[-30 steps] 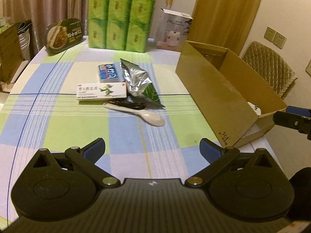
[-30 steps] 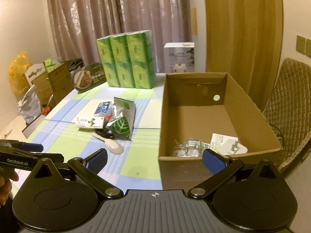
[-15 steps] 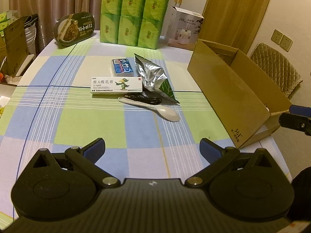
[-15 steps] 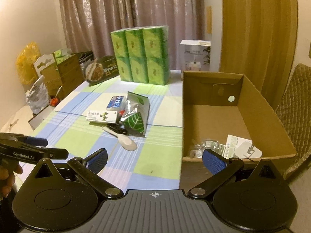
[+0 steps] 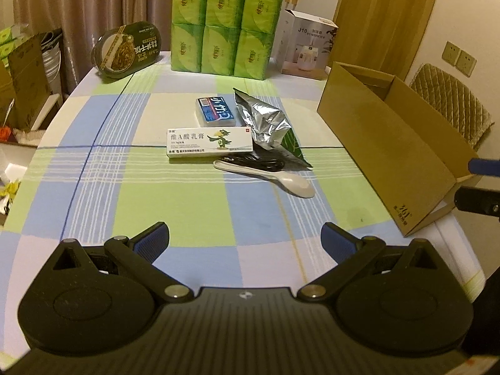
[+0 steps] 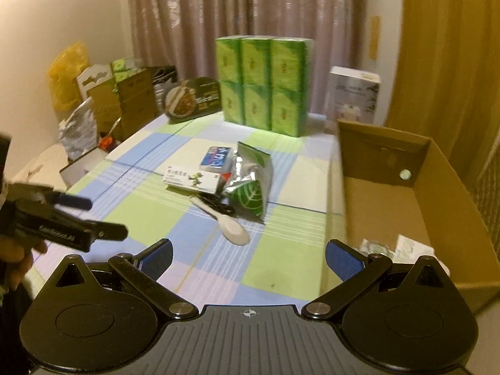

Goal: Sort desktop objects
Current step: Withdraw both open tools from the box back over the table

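On the checked tablecloth lie a white medicine box (image 5: 209, 142) (image 6: 191, 179), a blue pack (image 5: 215, 113) (image 6: 216, 158), a silver and green foil bag (image 5: 268, 128) (image 6: 250, 184), a black cable (image 5: 253, 162) and a white spoon (image 5: 278, 178) (image 6: 229, 226). An open cardboard box (image 5: 384, 147) (image 6: 415, 197) stands at the right, with small packets (image 6: 393, 245) inside. My left gripper (image 5: 245, 240) is open and empty above the table's near edge. My right gripper (image 6: 248, 254) is open and empty, near the box's front left corner.
A stack of green tissue packs (image 5: 225, 25) (image 6: 262, 84), a noodle bowl (image 5: 128, 50) and a white humidifier box (image 5: 307, 48) stand at the table's far edge. Boxes and bags (image 6: 103, 106) crowd the floor at left. A quilted chair (image 5: 450, 103) stands behind the cardboard box.
Both grippers have risen and moved back, and the right one has swung left toward the loose items. Both stay open. Nothing on the table has moved.
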`<state>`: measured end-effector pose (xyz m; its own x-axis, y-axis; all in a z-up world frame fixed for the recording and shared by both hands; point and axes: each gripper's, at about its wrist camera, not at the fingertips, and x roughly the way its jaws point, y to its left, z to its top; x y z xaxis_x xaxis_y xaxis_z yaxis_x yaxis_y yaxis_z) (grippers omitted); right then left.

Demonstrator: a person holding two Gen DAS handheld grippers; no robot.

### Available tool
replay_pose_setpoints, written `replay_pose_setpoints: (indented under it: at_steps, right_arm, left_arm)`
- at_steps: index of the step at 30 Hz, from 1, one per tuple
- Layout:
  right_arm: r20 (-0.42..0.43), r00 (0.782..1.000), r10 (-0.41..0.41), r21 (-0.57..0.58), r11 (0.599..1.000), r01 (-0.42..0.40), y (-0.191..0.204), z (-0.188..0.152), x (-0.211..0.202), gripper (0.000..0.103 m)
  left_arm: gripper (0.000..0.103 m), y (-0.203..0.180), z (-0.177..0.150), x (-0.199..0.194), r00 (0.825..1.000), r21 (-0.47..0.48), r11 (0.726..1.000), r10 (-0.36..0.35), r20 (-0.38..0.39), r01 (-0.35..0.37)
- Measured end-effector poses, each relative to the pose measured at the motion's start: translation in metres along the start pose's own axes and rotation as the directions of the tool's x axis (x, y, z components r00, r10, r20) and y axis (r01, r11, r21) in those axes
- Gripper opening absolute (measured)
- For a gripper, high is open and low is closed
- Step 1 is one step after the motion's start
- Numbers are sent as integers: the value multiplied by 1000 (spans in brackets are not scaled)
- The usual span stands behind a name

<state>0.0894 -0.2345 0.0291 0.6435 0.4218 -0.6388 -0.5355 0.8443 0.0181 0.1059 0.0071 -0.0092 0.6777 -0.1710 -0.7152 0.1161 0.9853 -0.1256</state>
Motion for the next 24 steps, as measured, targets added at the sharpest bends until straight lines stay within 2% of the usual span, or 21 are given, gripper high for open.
replay_pose_setpoints:
  at_steps: [4,14,15,17,24]
  right_arm:
    - [-24,999,27,-58,998,-29,13,2,20,101]
    - [-117,992,55,-115,991,-68,21,-1,89,100]
    - [-125,991,57,-118,990,-72,21,-2,95,99]
    - [-141,988,67,-123,989,-85,19,-3,109,88]
    - [-173,983,62,-145,985,-88,10,-6,157,75]
  left_arm:
    - [101,8,6,9,1000,39,999,3,-5,-3]
    - [101,33,21,49,999,107,994,-19,-27,21]
    - [101,36,22,54,999,110,994,-19,-28,22]
    - [101,41,23,64,999,108,994,-22,-28,25]
    - [101,54,22,91,999,86,995,-37,-36,40]
